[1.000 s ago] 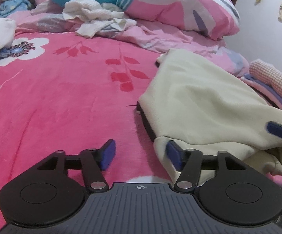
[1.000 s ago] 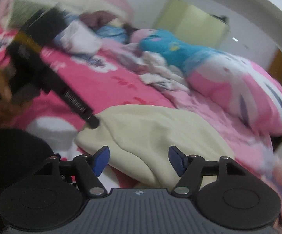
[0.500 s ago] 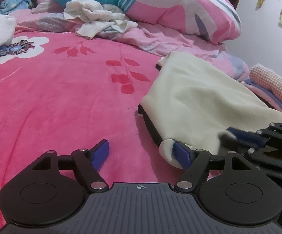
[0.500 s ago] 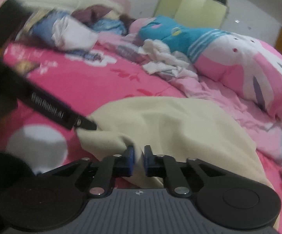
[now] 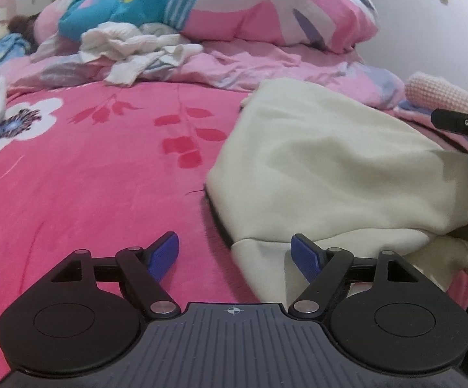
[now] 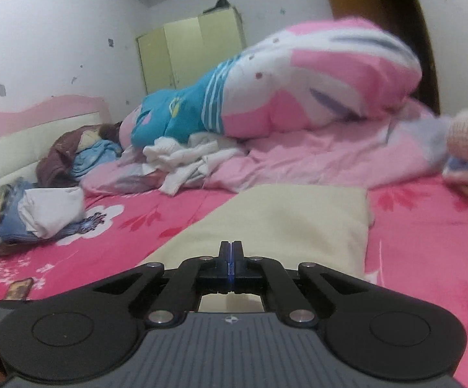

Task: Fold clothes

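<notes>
Left wrist view: cream garment lies on the pink bed, just below the pink duvet. Left gripper is spread wide around its near corner. Right gripper is clenched, apparently pinching the cloth's edge. I'd grab that corner too, then lift evenly.

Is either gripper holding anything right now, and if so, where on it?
Left gripper is open and empty, straddling the cream garment's near corner. Right gripper is shut over that garment; whether fabric is pinched cannot be told.
</notes>
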Tool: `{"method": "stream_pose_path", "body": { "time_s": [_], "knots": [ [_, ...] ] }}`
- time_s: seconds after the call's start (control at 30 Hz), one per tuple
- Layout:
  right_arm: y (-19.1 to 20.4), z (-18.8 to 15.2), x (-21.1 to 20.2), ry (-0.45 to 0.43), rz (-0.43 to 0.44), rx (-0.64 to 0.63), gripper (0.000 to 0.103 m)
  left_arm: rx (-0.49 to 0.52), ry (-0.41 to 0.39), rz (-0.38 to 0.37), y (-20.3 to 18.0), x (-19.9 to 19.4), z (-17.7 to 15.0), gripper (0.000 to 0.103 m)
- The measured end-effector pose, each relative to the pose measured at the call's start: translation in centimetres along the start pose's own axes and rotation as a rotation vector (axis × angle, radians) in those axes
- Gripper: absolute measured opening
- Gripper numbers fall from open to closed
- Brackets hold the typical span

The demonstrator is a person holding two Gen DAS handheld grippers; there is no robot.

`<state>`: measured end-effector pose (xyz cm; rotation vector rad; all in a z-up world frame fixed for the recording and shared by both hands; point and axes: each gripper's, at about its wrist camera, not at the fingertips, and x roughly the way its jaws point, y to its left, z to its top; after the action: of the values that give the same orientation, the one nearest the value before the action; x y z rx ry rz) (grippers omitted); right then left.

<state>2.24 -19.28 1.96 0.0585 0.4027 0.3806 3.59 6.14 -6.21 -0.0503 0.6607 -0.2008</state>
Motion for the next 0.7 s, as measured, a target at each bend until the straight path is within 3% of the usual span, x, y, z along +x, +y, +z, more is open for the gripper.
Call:
{"method": "stream_pose_path", "body": {
  "time_s": [0.13,0.2,0.23,0.27,0.3,0.37,0.47,0.57,0.7],
  "knots": [
    [1.0,-1.1,0.5,0.042,0.009,-0.096,0.004,0.038,0.04,-0.003,-0.6,1.0,0.2,0.077],
    [1.6,-1.6,0.7,0.062,0.013,-0.143,0.022,0.043,0.05,-0.001,-0.7,1.3,0.3,0.077],
    [1.8,-1.9,0.8,0.073,0.015,-0.167,0.039,0.046,0.054,-0.001,-0.7,1.4,0.4,0.077],
    [2.1,-2.2,1.0,0.083,0.017,-0.191,0.047,0.05,0.057,-0.002,-0.8,1.5,0.3,0.077],
    [2.5,-2.3,1.1,0.087,0.019,-0.214,0.049,0.057,0.057,-0.004,-0.9,1.6,0.3,0.077],
    [3.7,-1.8,1.9,0.08,0.017,-0.259,0.064,0.069,0.057,-0.009,-1.0,1.7,0.2,0.077],
    [5.2,-0.3,3.6,0.076,0.028,-0.29,0.077,0.091,0.051,-0.024,-1.3,1.7,0.2,0.077],
    [6.3,1.9,7.0,0.137,0.057,-0.275,0.093,0.113,0.044,-0.038,-1.6,1.8,0.1,0.077],
    [7.2,4.3,13.2,0.283,0.056,-0.212,0.096,0.124,0.039,-0.064,-1.7,1.8,0.0,0.077]
  ]
}}
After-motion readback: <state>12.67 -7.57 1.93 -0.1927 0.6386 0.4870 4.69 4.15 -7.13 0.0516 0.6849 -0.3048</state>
